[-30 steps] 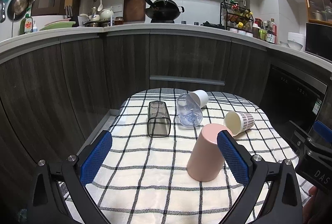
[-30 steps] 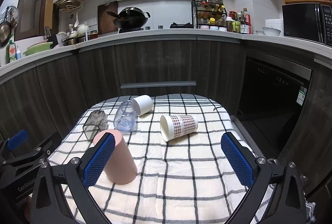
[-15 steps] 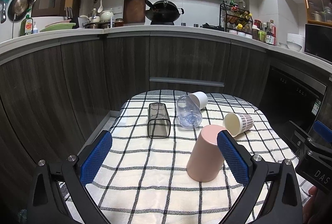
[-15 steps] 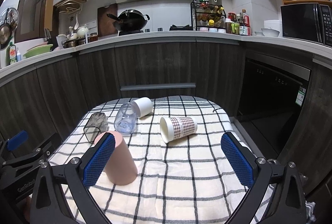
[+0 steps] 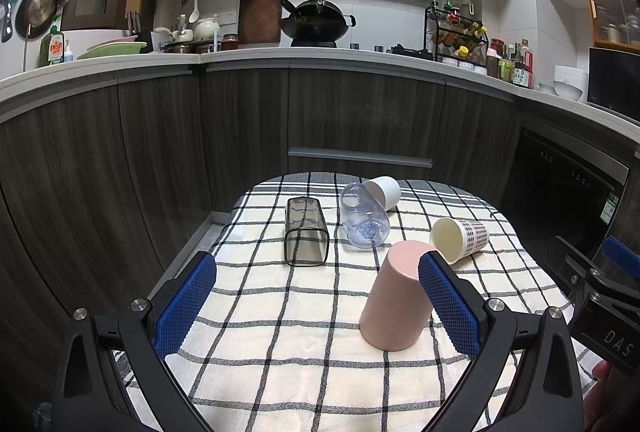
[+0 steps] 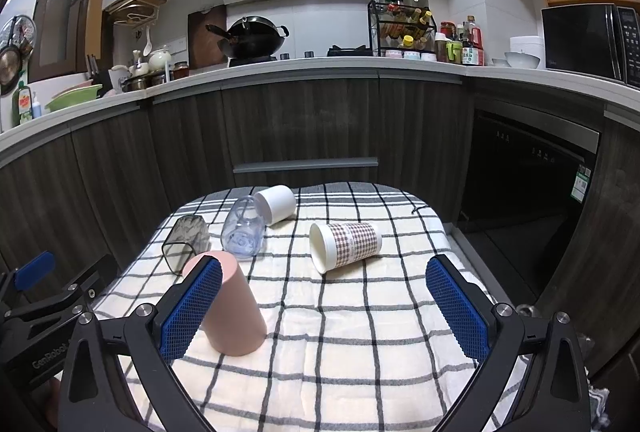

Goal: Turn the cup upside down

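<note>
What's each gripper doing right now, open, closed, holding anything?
Left gripper: open, holding nothing; the pink cup stands upside down beside its right finger.
Right gripper: open, holding nothing, above the checked cloth.

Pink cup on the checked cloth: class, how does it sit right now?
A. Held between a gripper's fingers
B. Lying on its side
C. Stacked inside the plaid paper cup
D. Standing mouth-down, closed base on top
D: the pink cup stands with its wide end on the checked cloth and its closed base up, no gripper holding it.
</note>
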### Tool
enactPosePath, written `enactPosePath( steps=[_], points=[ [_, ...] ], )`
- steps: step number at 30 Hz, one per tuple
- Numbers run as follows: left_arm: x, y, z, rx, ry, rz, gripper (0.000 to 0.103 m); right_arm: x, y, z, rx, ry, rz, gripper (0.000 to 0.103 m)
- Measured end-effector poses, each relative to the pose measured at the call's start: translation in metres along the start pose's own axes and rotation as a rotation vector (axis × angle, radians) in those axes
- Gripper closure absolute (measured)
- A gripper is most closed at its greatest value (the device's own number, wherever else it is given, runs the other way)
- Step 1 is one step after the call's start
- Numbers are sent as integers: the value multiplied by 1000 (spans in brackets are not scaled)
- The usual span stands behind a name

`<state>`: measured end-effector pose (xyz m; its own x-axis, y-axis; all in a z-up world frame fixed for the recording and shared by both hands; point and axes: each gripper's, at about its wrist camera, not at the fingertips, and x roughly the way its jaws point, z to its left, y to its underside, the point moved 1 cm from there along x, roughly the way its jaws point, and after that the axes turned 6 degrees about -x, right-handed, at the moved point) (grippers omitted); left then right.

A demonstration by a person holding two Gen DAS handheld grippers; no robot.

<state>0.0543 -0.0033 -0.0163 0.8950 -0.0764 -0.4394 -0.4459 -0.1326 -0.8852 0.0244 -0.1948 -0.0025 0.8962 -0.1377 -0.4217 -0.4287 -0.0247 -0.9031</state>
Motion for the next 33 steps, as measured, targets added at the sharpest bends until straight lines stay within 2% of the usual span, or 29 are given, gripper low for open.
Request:
enactPosePath(
  steps=[33],
  points=[
    [2,0,-1,-7,-7,3,0,6,1,-3,16,-5,26,1]
  ],
)
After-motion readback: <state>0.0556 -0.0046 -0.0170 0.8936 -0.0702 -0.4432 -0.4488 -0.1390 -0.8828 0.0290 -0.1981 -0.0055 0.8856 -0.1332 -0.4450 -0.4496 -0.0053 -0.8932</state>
